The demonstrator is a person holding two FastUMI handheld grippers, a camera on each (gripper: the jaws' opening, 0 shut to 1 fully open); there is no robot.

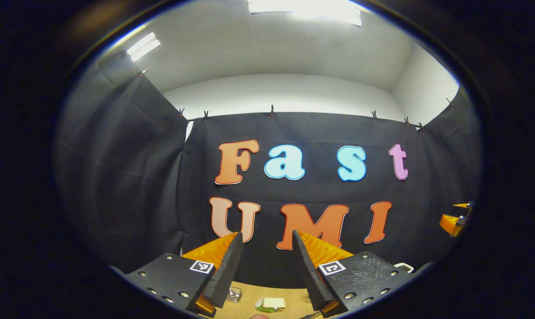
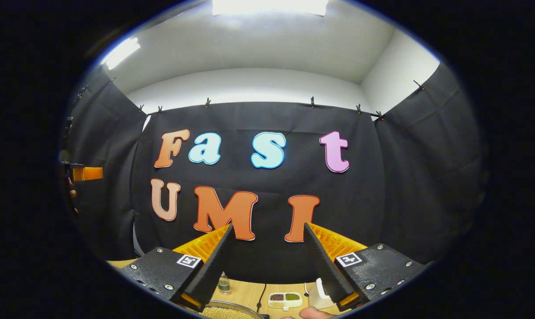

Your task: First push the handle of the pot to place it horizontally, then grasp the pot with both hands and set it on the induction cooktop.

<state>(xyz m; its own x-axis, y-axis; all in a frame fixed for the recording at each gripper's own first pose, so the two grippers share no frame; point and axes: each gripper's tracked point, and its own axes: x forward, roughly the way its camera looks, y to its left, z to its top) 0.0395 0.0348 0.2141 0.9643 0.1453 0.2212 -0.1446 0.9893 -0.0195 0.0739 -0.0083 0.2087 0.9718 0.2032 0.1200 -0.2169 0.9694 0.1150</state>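
Holding both grippers high, we keep the left gripper (image 1: 267,237) and right gripper (image 2: 267,229) spread wide, gripping nothing. Below the right gripper's fingers lies the pot (image 2: 225,311), its rim barely visible.

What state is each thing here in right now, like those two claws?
Left claw: open, holding nothing, raised toward the wall.
Right claw: open, holding nothing, raised toward the wall.
Pot: on the table below the right claw, untouched.
Divided dish: on the table, compartments filled.
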